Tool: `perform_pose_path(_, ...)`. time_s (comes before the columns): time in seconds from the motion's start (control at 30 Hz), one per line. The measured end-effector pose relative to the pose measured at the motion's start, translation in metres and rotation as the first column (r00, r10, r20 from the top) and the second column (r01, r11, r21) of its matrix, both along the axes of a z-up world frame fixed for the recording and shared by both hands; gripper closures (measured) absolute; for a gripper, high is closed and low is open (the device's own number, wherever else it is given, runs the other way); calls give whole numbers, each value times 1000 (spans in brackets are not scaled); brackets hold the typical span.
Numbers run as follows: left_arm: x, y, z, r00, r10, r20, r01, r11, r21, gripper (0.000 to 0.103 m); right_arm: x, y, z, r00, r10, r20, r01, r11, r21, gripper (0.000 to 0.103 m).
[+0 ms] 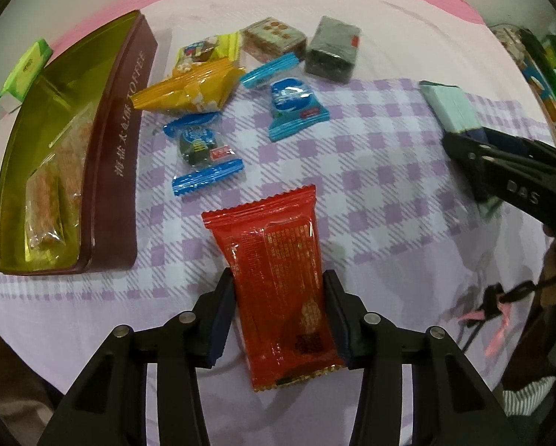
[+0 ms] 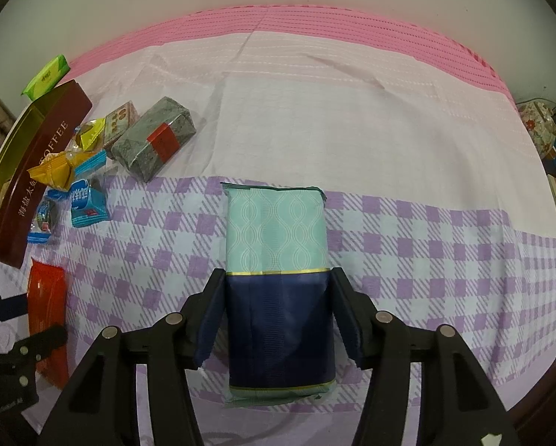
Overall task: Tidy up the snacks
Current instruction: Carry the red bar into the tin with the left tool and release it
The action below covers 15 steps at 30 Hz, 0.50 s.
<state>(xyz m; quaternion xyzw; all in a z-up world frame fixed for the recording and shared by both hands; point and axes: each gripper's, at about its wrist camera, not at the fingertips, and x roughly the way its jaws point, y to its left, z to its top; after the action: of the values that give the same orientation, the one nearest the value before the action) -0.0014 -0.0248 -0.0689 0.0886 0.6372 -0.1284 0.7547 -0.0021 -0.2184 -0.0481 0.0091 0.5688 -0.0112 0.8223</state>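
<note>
A red snack packet (image 1: 278, 271) lies lengthwise between the fingers of my left gripper (image 1: 278, 277), and the pads press on its two long sides. The same packet (image 2: 47, 297) shows at the lower left of the right wrist view. A teal and navy packet (image 2: 278, 278) lies flat on the checked cloth between the fingers of my right gripper (image 2: 277, 275); the pads stand close beside it, just clear of its sides. A brown toffee tin (image 1: 125, 148) with a gold inside sits open at the left and holds clear-wrapped bars (image 1: 54, 200).
Loose snacks lie beyond the tin: two blue-wrapped sweets (image 1: 199, 148), a blue packet (image 1: 296, 107), yellow packets (image 1: 196, 85), a brown box (image 1: 274, 37), a grey-green block (image 1: 333, 50) and a green packet (image 1: 25, 68). The cloth (image 2: 426, 260) ends at the table's right edge.
</note>
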Motion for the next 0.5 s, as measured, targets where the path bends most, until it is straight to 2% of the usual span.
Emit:
perform_pose_path(0.23, -13, -4, 15, 998, -45, 45, 45, 999, -14, 58, 0, 1, 0, 1000, 1, 0, -1, 1000, -2, 48)
perform_pose_path(0.5, -4, -14, 26, 997, -55, 55, 55, 998, -12, 58, 0, 1, 0, 1000, 2, -1, -2, 1000, -3, 48)
